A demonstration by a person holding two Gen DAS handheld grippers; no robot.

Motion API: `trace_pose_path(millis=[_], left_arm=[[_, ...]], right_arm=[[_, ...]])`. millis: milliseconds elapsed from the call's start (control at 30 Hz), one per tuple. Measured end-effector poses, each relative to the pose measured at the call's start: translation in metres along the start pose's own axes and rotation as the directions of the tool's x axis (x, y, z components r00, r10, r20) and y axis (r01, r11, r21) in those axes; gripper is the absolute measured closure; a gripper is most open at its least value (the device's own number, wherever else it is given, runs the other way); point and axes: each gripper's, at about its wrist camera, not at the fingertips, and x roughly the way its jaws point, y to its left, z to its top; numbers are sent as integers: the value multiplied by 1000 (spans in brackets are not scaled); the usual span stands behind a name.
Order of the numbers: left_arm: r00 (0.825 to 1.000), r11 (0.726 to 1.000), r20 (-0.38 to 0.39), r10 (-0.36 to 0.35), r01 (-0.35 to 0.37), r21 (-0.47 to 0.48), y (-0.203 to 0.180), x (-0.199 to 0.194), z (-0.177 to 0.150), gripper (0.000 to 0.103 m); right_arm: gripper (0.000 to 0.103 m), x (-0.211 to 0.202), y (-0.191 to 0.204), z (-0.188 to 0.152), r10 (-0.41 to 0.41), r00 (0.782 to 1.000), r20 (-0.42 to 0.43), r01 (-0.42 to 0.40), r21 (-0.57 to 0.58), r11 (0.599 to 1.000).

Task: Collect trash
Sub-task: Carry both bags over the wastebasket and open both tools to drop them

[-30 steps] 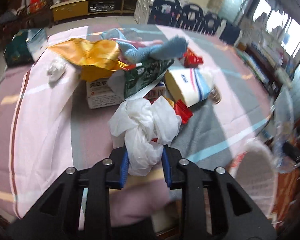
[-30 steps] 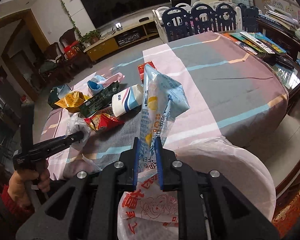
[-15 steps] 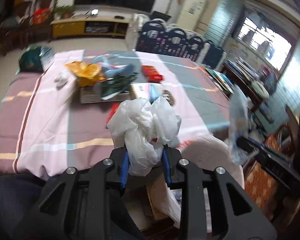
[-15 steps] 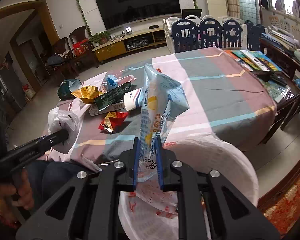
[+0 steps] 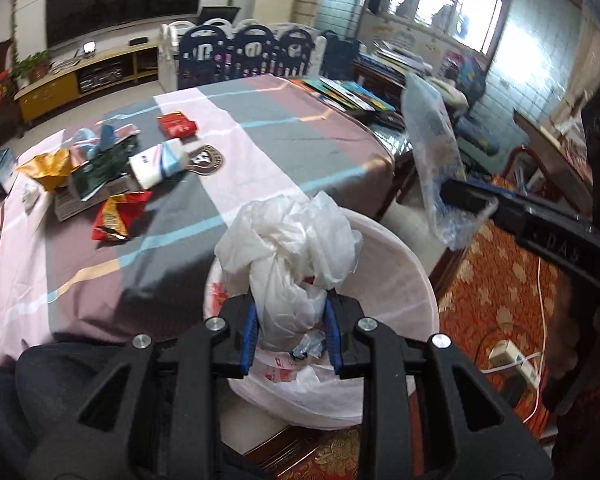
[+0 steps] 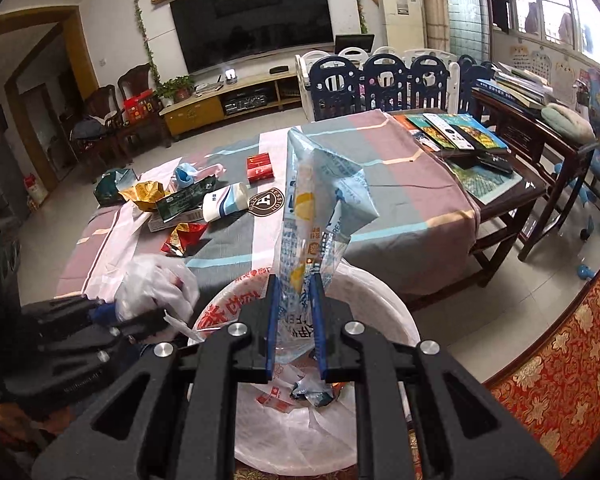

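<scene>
My left gripper [image 5: 290, 334] is shut on a crumpled white plastic bag [image 5: 288, 248], held right over the white-lined trash bin [image 5: 420, 276] beside the table. My right gripper [image 6: 294, 320] is shut on a pale blue clear snack wrapper [image 6: 320, 200], which stands upright above the same trash bin [image 6: 388, 304]. Each view shows the other gripper: the right gripper [image 5: 466, 196] with its snack wrapper [image 5: 432, 152], and the left gripper [image 6: 140, 316] with its plastic bag [image 6: 152, 288]. Several wrappers [image 6: 184, 236] and boxes [image 6: 260, 166] still lie on the striped tablecloth [image 6: 380, 176].
Scraps lie inside the bin liner [image 6: 312, 396]. A dark wooden side table [image 6: 512, 200] with books stands right of the bed-like table. A power strip [image 5: 512, 360] and cable lie on the red carpet [image 5: 500, 292]. Dark trousers [image 5: 60, 380] sit at lower left.
Both grippers have drawn back from the table and up, and now hang over the trash bin. Each keeps its hold: the left on the plastic bag, the right on the wrapper.
</scene>
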Motion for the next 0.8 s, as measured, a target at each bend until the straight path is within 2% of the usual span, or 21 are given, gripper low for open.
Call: trace_pose_path(millis=[133, 167, 200, 267, 367, 467, 533, 600, 800], left_arm=[[998, 998, -61, -27, 30, 54, -20, 20, -8, 71], [996, 997, -83, -28, 34, 69, -24, 25, -10, 61], [995, 997, -100, -19, 27, 78, -27, 30, -12, 40], [995, 997, -103, 14, -6, 76, -27, 33, -15, 24], [995, 999, -92, 43, -40, 34, -16, 30, -15, 24], [994, 994, -51, 99, -101, -41, -1, 18, -12, 20], [992, 987, -15, 129, -130, -96, 11, 8, -11, 18], [985, 976, 14, 171, -167, -139, 18, -1, -10, 14], [970, 948, 59, 236, -217, -235, 40, -19, -10, 11]], right_arm=[[87, -6, -7, -4, 6, 1000, 14, -6, 15, 1000], [87, -6, -9, -4, 6, 1000, 15, -6, 19, 1000], [87, -6, -11, -5, 7, 1000, 11, -7, 24, 1000], [87, -4, -15, -7, 7, 1000, -6, -7, 36, 999], [87, 10, -16, -13, 1, 996, -93, 2, 34, 999], [77, 20, -15, -21, -6, 989, -149, 12, 38, 999], [56, 24, -14, -23, -1, 986, -165, 9, 49, 999], [41, 24, -14, -23, -17, 986, -165, 28, 62, 998], [36, 15, -14, -11, -18, 991, -135, 32, 106, 994]])
